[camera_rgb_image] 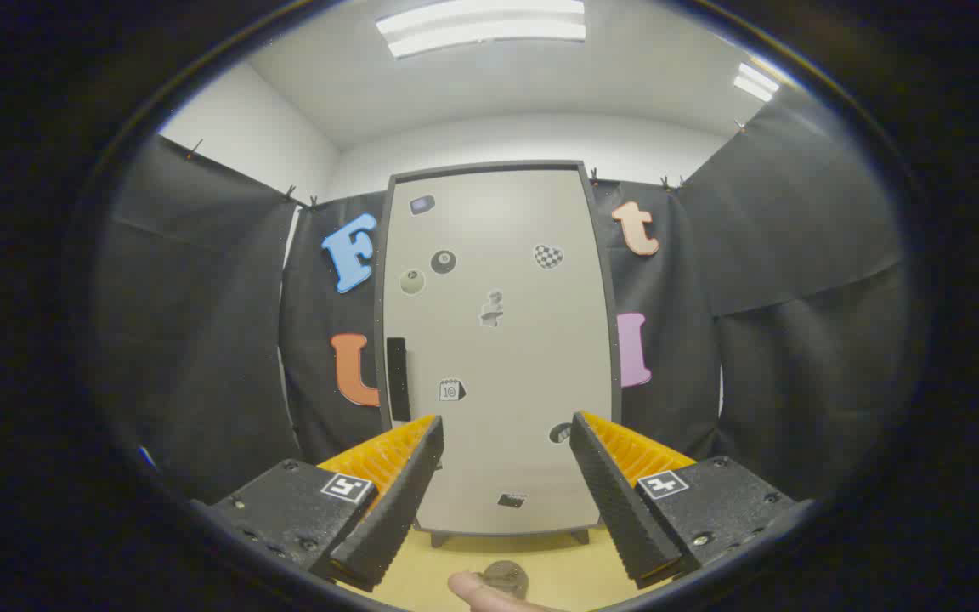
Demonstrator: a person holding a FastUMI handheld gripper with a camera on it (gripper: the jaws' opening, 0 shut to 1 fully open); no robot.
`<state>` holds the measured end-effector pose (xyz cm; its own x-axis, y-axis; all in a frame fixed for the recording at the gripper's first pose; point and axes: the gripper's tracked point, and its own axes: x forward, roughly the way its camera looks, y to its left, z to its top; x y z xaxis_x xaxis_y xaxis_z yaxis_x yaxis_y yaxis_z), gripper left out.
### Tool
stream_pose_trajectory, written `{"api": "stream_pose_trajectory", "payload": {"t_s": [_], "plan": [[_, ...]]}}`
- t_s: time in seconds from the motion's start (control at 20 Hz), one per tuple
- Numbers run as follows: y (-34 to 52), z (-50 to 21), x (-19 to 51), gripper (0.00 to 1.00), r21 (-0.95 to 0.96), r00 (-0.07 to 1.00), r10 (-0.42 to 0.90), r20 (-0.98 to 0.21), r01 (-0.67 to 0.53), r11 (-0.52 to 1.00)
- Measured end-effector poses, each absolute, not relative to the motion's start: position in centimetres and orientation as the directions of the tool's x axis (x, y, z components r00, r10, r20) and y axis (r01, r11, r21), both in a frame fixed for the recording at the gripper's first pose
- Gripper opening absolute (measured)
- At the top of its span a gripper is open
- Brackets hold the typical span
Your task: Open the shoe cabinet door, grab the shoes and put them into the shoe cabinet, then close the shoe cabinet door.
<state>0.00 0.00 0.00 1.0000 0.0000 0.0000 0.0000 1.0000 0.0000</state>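
Black cloth is hanging behind the closed cabinet door (496, 348); gripper (506, 450) is being held released, empty. Door likely stiff, light; dark handle (397, 379) is best gripped.

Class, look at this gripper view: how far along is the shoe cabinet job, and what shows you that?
Nothing looks done yet: the shoe cabinet door stands shut, its dark handle untouched. In hand: the gripper is open with nothing between its fingers, facing the door from a distance. A fingertip shows below the gripper. Left: opening the door, putting the shoes inside, and closing it.
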Motion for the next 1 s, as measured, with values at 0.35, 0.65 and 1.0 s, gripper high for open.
{"api": "stream_pose_trajectory", "payload": {"t_s": [0.35,0.65,1.0], "plan": [[0.6,1.8,-1.5,0.98,-0.026,0.999,0.02,-0.036,-0.021,0.999],[2.2,5.0,-1.1,0.98,-0.014,0.999,0.039,0.005,-0.039,0.999],[5.6,3.2,5.6,0.98,-0.026,0.996,0.06,-0.059,-0.061,0.998]]}}
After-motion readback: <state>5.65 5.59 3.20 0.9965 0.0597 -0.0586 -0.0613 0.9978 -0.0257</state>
